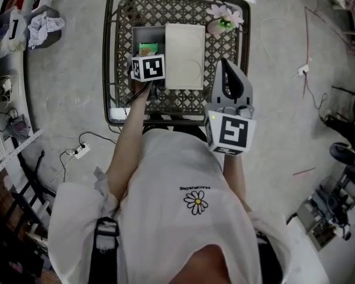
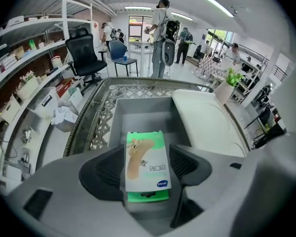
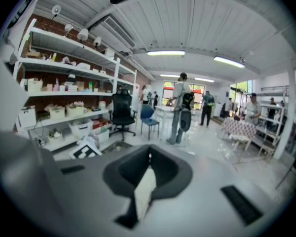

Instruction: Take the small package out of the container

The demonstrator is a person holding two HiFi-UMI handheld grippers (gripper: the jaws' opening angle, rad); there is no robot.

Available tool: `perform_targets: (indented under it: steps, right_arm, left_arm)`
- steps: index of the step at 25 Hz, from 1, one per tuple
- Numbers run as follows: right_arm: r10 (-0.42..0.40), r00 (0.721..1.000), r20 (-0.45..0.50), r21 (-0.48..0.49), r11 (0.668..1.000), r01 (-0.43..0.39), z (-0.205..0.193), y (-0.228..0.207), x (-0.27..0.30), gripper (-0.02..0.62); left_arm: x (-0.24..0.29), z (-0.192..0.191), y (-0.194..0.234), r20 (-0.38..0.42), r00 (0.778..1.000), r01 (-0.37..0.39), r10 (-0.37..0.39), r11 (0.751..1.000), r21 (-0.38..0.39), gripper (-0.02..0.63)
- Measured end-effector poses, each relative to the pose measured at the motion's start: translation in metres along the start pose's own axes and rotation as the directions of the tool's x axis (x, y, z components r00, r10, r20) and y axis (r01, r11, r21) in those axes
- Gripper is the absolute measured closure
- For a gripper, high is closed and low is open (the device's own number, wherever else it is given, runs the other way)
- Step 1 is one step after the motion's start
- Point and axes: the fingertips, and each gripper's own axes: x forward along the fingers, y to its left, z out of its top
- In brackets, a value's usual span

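Left gripper [image 2: 146,145] jaws pinch the package [image 2: 145,164] inside the container [image 2: 138,113]; lifting clear appears next. Right gripper [image 3: 149,157] jaws are pressed together.

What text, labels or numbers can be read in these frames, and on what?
Nothing can be quoted with confidence.
The small package: print beside a blue oval logo, too blurred to read.
The shirt: one small line above a daisy, too small to read.
The marker cubes: black-and-white squares only, no words.
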Motion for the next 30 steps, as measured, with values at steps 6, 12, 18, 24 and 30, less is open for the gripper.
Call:
perform_targets:
  steps: [6, 12, 18, 24, 30]
  right_arm:
    - [0.017, 1.000, 0.006, 0.008, 1.000, -0.017, 0.000, 0.006, 0.003, 0.565]
    - [0.049, 0.999, 0.006, -0.012, 0.999, -0.049, -0.001, 0.013, 0.004, 0.565]
    - [0.080, 0.997, 0.001, -0.015, 0.997, -0.080, -0.003, 0.018, 0.007, 0.565]
    - [0.101, 0.995, 0.000, -0.016, 0.995, -0.101, -0.004, 0.025, 0.006, 0.565]
    - [0.123, 0.992, 0.004, 0.000, 0.992, -0.123, -0.006, 0.030, 0.005, 0.565]
  left_arm:
    - [0.013, -0.009, 0.001, -0.068, 0.997, -0.022, 0.021, 0.999, -0.022, 0.302]
    - [0.024, -0.014, 0.002, -0.110, 0.992, -0.069, 0.068, 0.998, 0.000, 0.299]
    - [0.019, -0.017, -0.010, -0.133, 0.991, 0.010, -0.009, 1.000, 0.006, 0.299]
    - [0.023, -0.018, -0.007, -0.150, 0.989, -0.011, 0.014, 1.000, 0.023, 0.299]
    - [0.027, -0.020, -0.005, -0.262, 0.965, 0.032, -0.026, 0.999, 0.018, 0.290]
